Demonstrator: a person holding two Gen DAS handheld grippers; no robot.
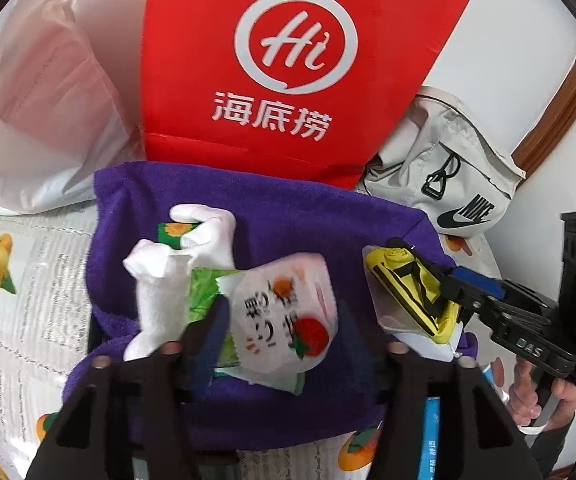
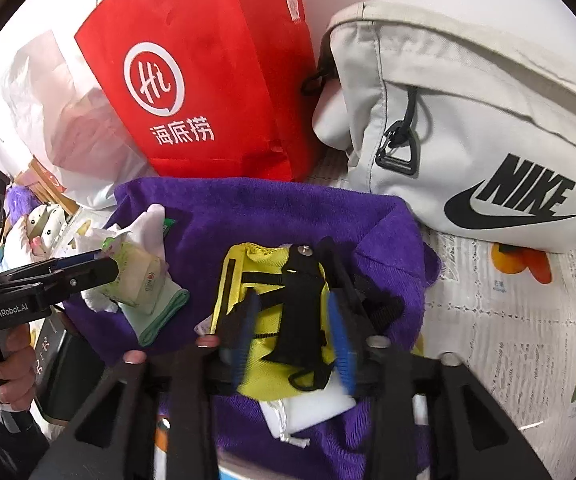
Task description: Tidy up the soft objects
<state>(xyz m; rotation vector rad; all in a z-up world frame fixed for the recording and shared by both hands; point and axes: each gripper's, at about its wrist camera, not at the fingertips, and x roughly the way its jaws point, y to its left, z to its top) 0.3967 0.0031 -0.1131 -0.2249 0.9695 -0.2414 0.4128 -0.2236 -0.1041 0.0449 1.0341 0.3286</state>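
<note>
A purple towel (image 1: 288, 216) lies spread over a box, also in the right wrist view (image 2: 272, 212). On it lie white socks (image 1: 160, 280) and a white snack packet (image 1: 284, 320) printed with a strawberry. My left gripper (image 1: 284, 320) stands open around that packet; in the right wrist view (image 2: 108, 276) its fingers sit at the packet (image 2: 136, 276). My right gripper (image 2: 292, 328) closes on a yellow and black pouch (image 2: 272, 312) on the towel's right side, also seen in the left wrist view (image 1: 412, 292).
A red paper bag (image 1: 288, 64) stands behind the towel. A white plastic bag (image 1: 36, 92) sits at its left. A white Nike bag (image 2: 468, 128) lies at the right. The table has a fruit-printed newspaper cover (image 1: 16, 280).
</note>
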